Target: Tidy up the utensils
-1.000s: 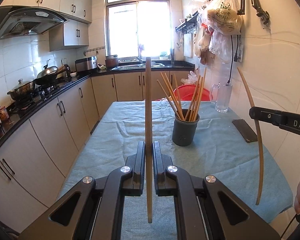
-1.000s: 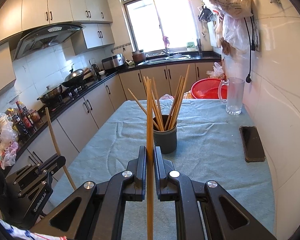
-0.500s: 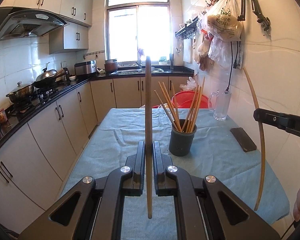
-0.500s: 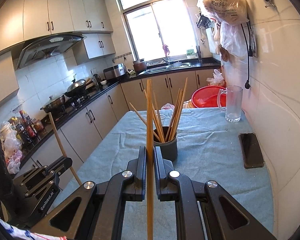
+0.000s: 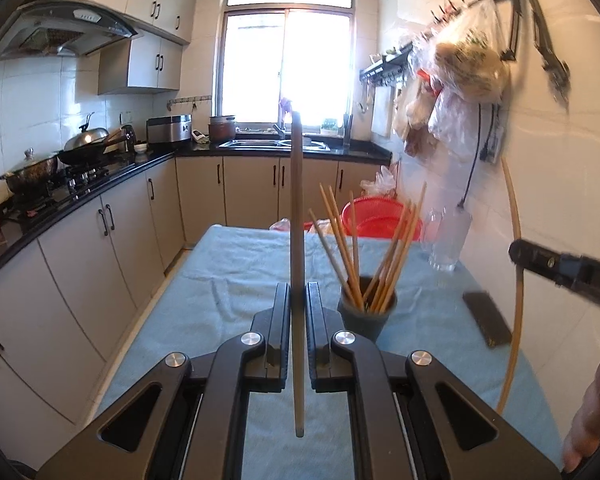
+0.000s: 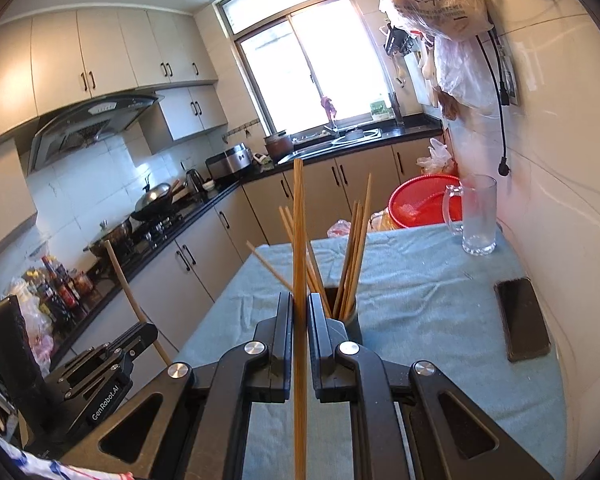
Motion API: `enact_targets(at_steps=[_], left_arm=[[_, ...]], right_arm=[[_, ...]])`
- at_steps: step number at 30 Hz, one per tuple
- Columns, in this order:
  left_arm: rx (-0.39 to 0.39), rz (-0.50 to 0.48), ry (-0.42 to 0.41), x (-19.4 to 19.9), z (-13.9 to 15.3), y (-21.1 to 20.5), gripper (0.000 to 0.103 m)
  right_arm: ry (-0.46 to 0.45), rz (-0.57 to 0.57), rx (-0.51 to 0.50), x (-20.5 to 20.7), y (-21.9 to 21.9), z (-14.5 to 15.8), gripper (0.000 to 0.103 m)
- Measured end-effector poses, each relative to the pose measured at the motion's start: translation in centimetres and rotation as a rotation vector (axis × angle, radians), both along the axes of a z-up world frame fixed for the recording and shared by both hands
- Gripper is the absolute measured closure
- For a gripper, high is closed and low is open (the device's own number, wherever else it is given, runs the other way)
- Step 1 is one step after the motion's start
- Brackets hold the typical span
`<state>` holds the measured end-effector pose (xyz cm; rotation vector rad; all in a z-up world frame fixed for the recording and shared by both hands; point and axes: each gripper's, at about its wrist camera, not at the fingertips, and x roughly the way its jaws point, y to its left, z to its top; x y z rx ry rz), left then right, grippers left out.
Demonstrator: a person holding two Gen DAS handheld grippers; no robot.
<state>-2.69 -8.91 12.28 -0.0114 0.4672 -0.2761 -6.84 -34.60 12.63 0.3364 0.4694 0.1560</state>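
My left gripper (image 5: 298, 286) is shut on a pale wooden chopstick (image 5: 296, 200) that stands upright between the jaws. Just right of its fingertips a dark cup (image 5: 366, 320) holds several chopsticks on the blue-clothed table (image 5: 228, 280). My right gripper (image 6: 300, 296) is shut on an orange-brown chopstick (image 6: 298, 220), also upright. Behind its fingers the cup (image 6: 350, 320) is partly hidden. Each gripper shows in the other's view: the right gripper (image 5: 560, 268) at the right edge, the left gripper (image 6: 100, 360) at lower left.
A black phone (image 6: 522, 320) lies by the table's right edge near the tiled wall. A glass mug (image 6: 478, 216) and a red basin (image 6: 424, 200) stand at the far end. Kitchen cabinets (image 5: 80, 260) run along the left, across a narrow aisle.
Both grippers have moved forward towards the cup, which now sits lower in each view, next to the fingertips. Both keep their grip on the chopsticks.
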Motion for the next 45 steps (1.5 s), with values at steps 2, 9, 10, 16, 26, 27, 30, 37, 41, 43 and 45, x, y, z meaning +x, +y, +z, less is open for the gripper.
enact_targets(at_steps=[2,9,10,16,26,27,30,37,41,43,45], left_arm=[[-0.029,0.008,-0.014,1.3,0.6,0.0,0.096],[-0.149,0.046,-0.069,5.7,2.2,0.3,0.096],[-0.164,0.052,-0.075,6.2,2.3,0.4,0.096],[-0.182,0.05,-0.09,8.3,2.4,-0.2,0.096],[-0.197,-0.018,-0.07,9.8,2.3,-2.6,0.096],[-0.196,-0.024,-0.067,10.0,2.2,-2.8,0.096],[-0.196,-0.029,-0.063,10.5,2.1,-3.2,0.096],[-0.167,-0.034,-0.06,10.8,1.6,-4.5,0.096],[-0.128,-0.025,-0.062,10.3,1.2,-4.9,0.096],[-0.11,-0.018,-0.054,10.0,0.9,-4.9,0.096],[-0.095,-0.013,-0.051,9.8,0.8,-5.0,0.096]], right_arm=[[-0.014,-0.003,0.01,1.2,-0.2,0.4,0.095],[-0.064,-0.007,0.045,5.3,-0.5,1.6,0.095],[-0.072,-0.006,0.045,5.8,-0.5,1.8,0.095],[-0.099,-0.013,0.02,8.5,-0.5,2.0,0.095],[-0.062,-0.035,0.047,12.1,-1.6,-0.1,0.095],[-0.059,-0.038,0.047,12.4,-1.7,-0.2,0.095],[-0.057,-0.049,0.042,12.8,-2.0,-0.5,0.095],[-0.073,-0.073,0.037,12.9,-2.7,-0.4,0.095],[-0.066,-0.075,0.031,12.6,-2.8,-0.4,0.095],[-0.062,-0.078,0.031,12.3,-2.8,-0.5,0.095],[-0.061,-0.079,0.033,12.0,-2.7,-0.4,0.095]])
